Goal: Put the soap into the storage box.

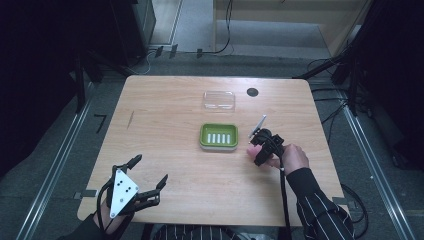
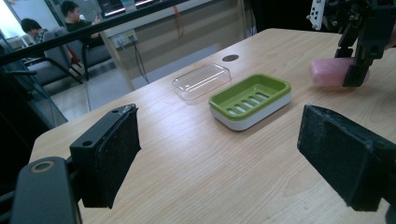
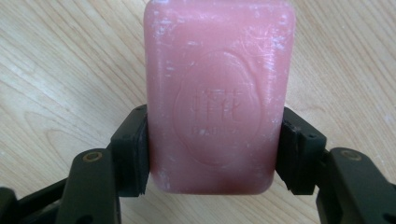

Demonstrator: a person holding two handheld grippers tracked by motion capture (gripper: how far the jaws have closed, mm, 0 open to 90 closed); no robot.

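one slippery soap bar [image 3: 218, 95] clenched in the right claw [image 3: 212, 154] beside the green dish [image 1: 218, 136]; could squirt out. left claw [image 1: 150, 172] released.

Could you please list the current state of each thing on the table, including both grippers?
Pink rectangular soap bar: clamped between the right gripper's jaws, beside the dish.
Green slotted plastic soap dish: empty, uncovered.
Clear plastic lid: off the dish, lying behind it.
Right gripper: shut on the soap.
Left gripper: open, holding nothing.
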